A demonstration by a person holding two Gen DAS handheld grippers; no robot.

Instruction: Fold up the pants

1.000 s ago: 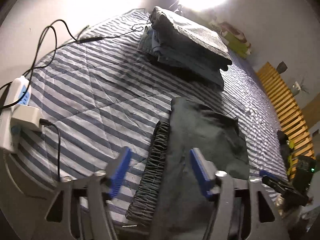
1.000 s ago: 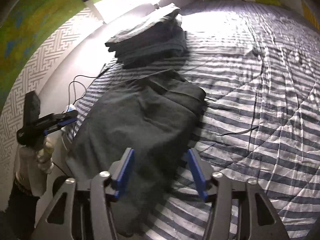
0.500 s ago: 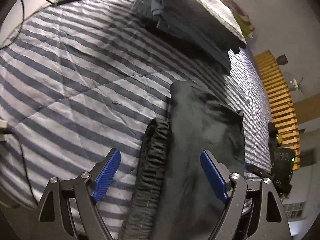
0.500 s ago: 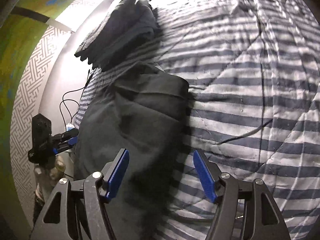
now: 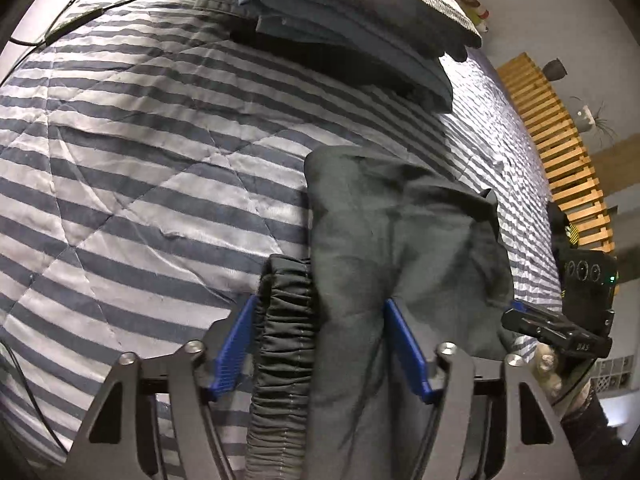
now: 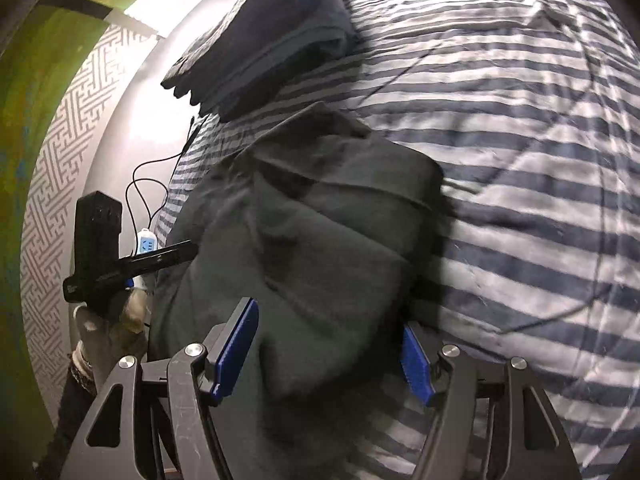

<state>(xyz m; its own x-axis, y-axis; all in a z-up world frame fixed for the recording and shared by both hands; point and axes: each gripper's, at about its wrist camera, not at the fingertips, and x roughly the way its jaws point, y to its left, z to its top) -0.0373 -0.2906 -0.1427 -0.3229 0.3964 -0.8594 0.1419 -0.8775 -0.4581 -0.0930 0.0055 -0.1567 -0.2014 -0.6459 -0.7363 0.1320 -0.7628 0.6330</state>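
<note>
A bed covered by a blue-and-white striped quilt (image 5: 152, 168) carries everything. On it lie dark pants (image 5: 392, 248), a stack of folded clothes (image 5: 352, 20) and thin black cables (image 6: 568, 312).

A: Non-task items, left wrist view: striped quilt (image 5: 152, 184) fills most of the frame; stack of folded clothes (image 5: 352, 24) lies on it at top centre; thin black cable (image 5: 120, 0) crosses the quilt's upper left corner; slatted wooden frame (image 5: 560, 144) along the right edge; small wall fixture (image 5: 586, 114) just right of it.

B: Right wrist view?

A: Same quilt (image 6: 520, 160) covers the right half; same stack (image 6: 272, 40) at upper centre, dark and partly in shadow; blue-and-white power strip (image 6: 147, 243) at mid left, black cords (image 6: 148, 188) looping above it; patterned wall (image 6: 60, 152) on the left, green-yellow surface (image 6: 36, 60) beyond it.
</note>
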